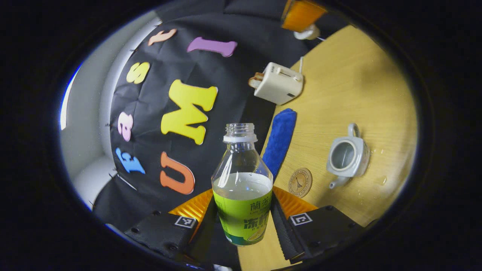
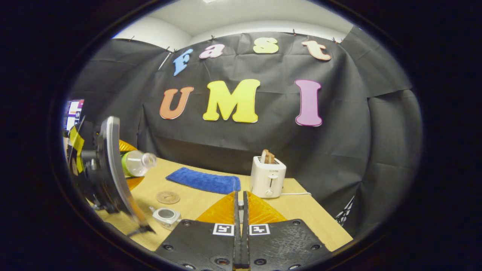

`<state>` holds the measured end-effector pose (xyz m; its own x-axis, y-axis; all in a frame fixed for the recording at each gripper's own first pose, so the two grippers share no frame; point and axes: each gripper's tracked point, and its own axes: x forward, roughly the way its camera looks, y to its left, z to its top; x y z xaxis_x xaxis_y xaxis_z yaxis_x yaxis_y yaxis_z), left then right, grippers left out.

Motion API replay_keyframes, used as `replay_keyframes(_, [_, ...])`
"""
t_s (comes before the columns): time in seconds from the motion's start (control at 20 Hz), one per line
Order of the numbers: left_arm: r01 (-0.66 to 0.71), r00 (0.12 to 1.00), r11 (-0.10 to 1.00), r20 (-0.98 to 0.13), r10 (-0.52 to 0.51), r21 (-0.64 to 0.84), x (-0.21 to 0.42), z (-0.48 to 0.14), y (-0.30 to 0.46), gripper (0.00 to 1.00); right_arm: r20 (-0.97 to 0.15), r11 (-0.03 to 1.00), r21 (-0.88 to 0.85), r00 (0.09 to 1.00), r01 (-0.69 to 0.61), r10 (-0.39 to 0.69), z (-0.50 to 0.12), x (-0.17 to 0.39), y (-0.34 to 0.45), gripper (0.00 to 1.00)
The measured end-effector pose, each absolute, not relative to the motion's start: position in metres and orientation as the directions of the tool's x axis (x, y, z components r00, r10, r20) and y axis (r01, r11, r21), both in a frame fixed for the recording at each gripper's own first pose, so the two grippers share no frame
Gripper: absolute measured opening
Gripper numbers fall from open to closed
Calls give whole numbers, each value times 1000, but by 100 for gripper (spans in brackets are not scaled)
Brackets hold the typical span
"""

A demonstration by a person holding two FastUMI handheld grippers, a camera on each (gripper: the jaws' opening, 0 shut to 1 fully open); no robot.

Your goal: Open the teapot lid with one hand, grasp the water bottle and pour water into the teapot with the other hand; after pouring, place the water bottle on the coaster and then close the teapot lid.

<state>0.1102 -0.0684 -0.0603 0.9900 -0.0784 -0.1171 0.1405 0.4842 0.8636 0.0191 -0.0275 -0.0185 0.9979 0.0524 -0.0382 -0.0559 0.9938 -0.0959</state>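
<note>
My left gripper (image 1: 243,196) is shut on the green-labelled water bottle (image 1: 241,177), which has no cap and is about half full. The same bottle (image 2: 137,162) shows in the right gripper view, lying nearly level in the air above the table's left part. The grey teapot (image 1: 348,156) stands on the table with its lid off, to the right of the round coaster (image 1: 300,182). My right gripper (image 2: 241,195) hovers above the table, its fingers pressed together on a pale sliver, apparently the lid's knob; the lid itself is hidden beneath them. Below it sit the open teapot (image 2: 165,215) and the coaster (image 2: 168,197).
A folded blue cloth (image 1: 280,139) lies by the wall at the back of the wooden table (image 1: 350,82). A white toaster (image 1: 278,82) with bread in it stands farther along that edge. A few water drops (image 1: 381,180) lie beside the teapot.
</note>
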Motion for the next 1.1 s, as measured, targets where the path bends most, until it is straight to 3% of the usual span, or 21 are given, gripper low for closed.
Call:
replay_keyframes(0.15, [109,994,707,-68,-86,699,121,-48,-61,74,-35,991,-105,996,-83,80,-18,17,-16,0])
replay_keyframes(0.3, [135,991,928,-47,-127,348,130,-43,-63,75,-42,989,-116,995,-94,90,-23,21,-10,0])
replay_keyframes(0.45, [183,982,983,-45,-183,1,141,-47,-73,76,-59,988,-122,994,-98,92,-30,24,-7,0])
replay_keyframes(0.55, [183,983,975,5,-183,-124,147,-43,-74,77,-67,987,-122,993,-101,93,-33,25,-7,0])
replay_keyframes(0.65, [200,980,965,25,-199,-170,153,-51,-81,77,-72,987,-121,993,-102,94,-35,27,-6,0])
replay_keyframes(1.1, [163,980,980,-97,-174,-114,196,-125,-89,78,-116,989,-113,989,-100,87,-53,39,-8,0])
